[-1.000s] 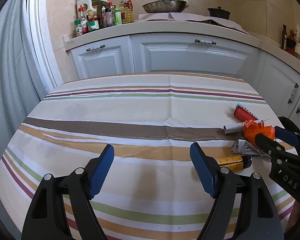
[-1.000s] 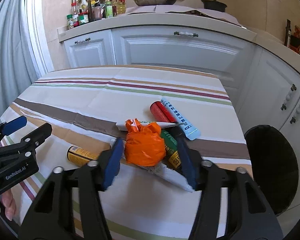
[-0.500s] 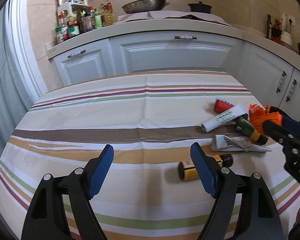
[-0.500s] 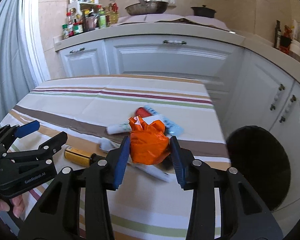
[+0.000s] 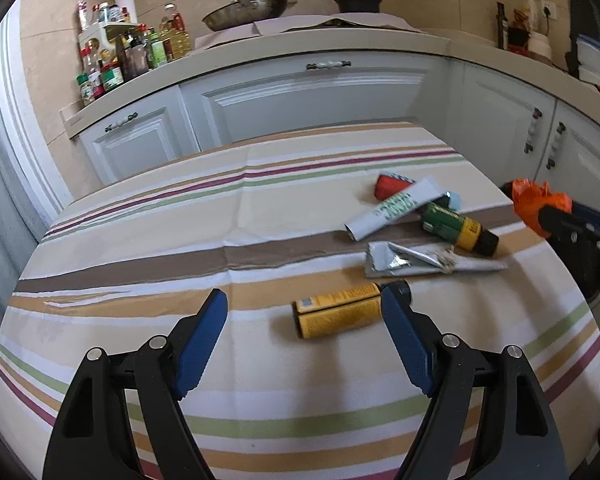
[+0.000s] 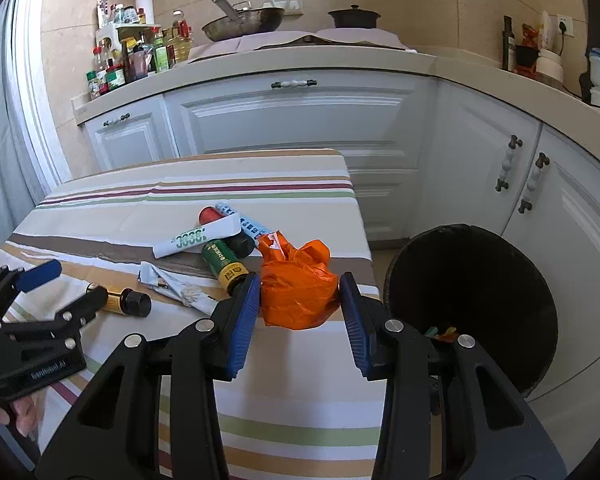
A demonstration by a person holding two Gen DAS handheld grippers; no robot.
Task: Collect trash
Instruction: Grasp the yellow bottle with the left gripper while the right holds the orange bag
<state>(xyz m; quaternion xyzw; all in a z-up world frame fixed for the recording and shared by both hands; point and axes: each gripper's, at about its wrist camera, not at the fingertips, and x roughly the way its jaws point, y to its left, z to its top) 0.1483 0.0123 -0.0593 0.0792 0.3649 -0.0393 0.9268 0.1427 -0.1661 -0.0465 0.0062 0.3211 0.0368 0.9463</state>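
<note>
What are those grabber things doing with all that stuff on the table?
Someone is clearing trash. The right gripper has its jaws shut on a crumpled orange bag, held near the black bin beside the table. The left gripper is open above a yellow tube. Other tubes and wrappers lie on the striped cloth.

The left gripper [image 6: 40,300], seen left of the right one, carries "GenRobot.AI" on its body. The white tube [image 6: 192,238] ahead shows green digits, unclear.

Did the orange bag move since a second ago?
Yes. The orange bag, clamped in the right gripper, left the pile of tubes and went right, toward the black trash bin.
</note>
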